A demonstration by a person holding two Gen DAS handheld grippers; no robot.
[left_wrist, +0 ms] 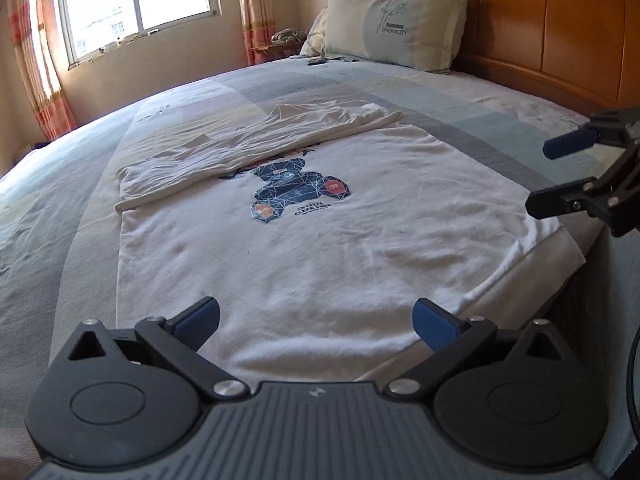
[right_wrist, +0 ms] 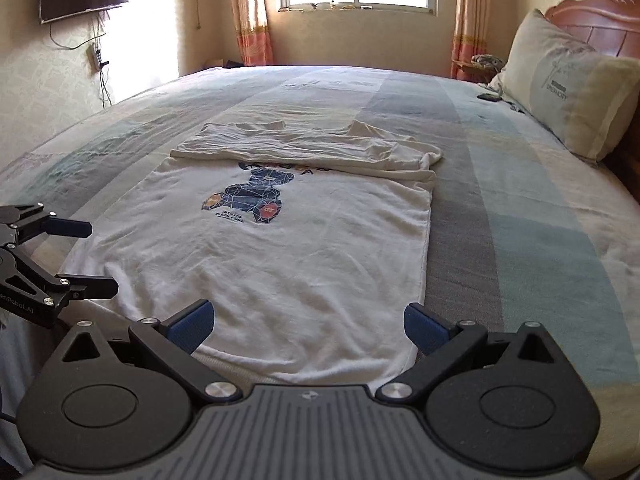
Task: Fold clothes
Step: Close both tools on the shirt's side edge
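Two claws hang spread and empty over the near hem of the white T-shirt (left_wrist: pixel 320 240): left claw (left_wrist: pixel 316 322), right claw (right_wrist: pixel 308 322). It lies flat on the bed (right_wrist: pixel 520 220), its far end folded back over the bear print. Pinching both hem corners evenly would likely keep a fold square; open bedspread lies all round.

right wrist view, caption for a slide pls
Open right gripper at the hem of a white t-shirt on the bed.
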